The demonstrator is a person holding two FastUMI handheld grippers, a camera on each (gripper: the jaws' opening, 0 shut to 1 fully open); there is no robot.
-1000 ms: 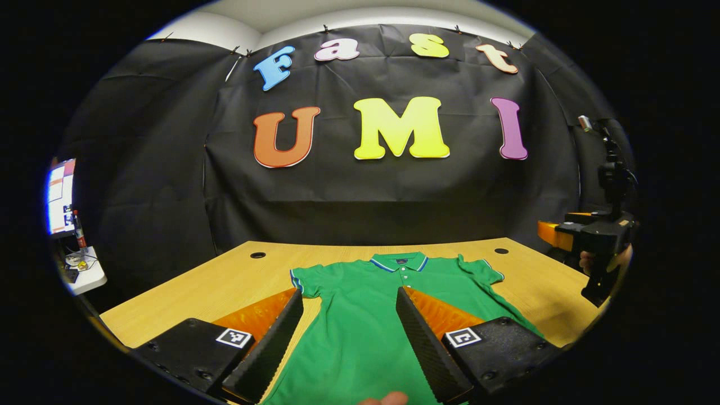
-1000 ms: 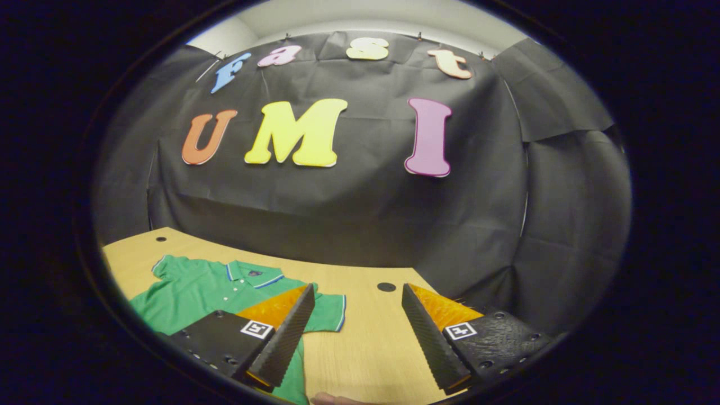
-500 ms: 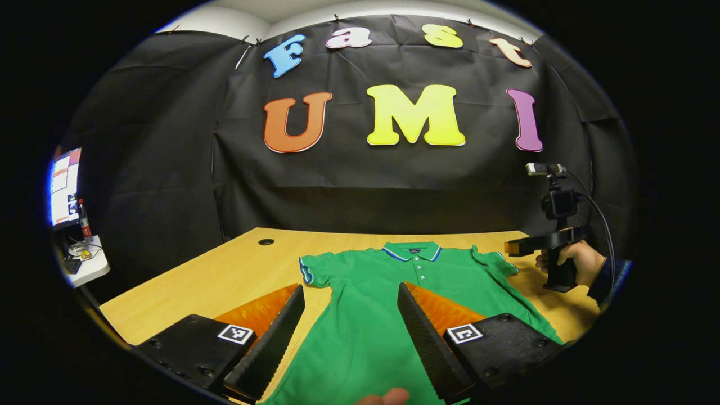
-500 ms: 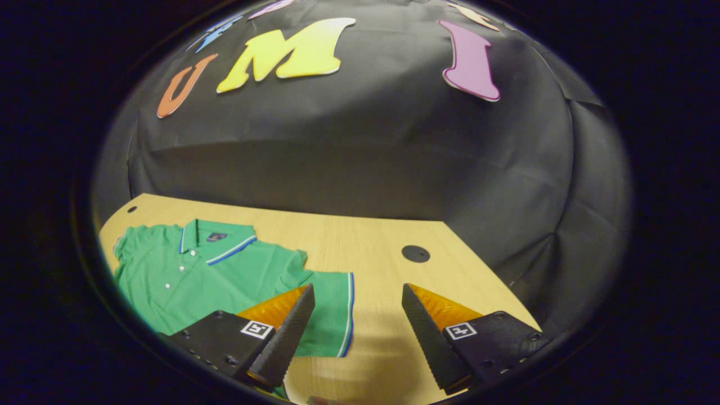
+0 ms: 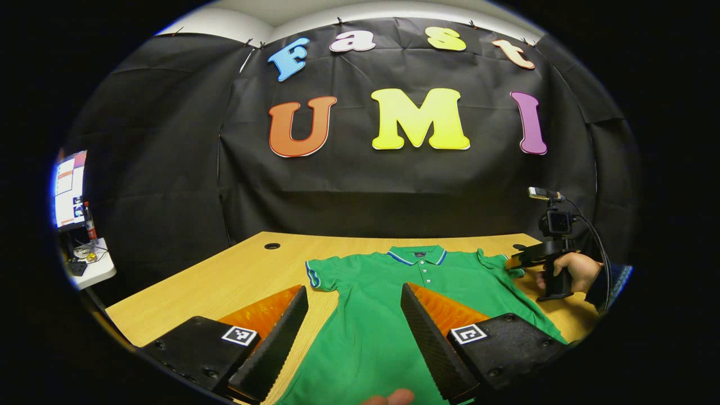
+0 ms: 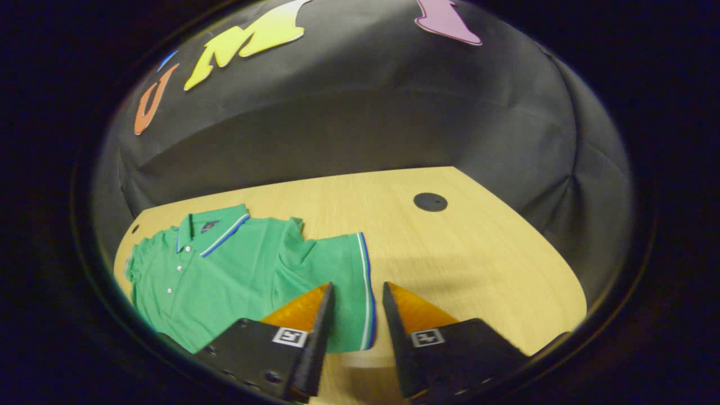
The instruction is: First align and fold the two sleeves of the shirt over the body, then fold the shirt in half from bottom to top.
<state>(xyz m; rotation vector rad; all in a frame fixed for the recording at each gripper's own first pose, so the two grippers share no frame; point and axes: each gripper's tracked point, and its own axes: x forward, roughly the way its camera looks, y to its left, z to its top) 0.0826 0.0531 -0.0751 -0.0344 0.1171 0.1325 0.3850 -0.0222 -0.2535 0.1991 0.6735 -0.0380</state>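
A green polo shirt [image 5: 394, 304] is laid flat, face up, collar toward the booth wall, on the wooden table [image 5: 225, 281]. The left gripper [image 5: 354, 343] is held wide apart above the shirt's lower body, nothing between its fingers. In the right gripper view, the right gripper [image 6: 355, 337] is narrowed to a small gap over the striped cuff of the near sleeve [image 6: 337, 264]; whether the cloth is pinched cannot be told. Far right in the left gripper view, the right gripper is seen at that sleeve, held by a hand [image 5: 574, 269].
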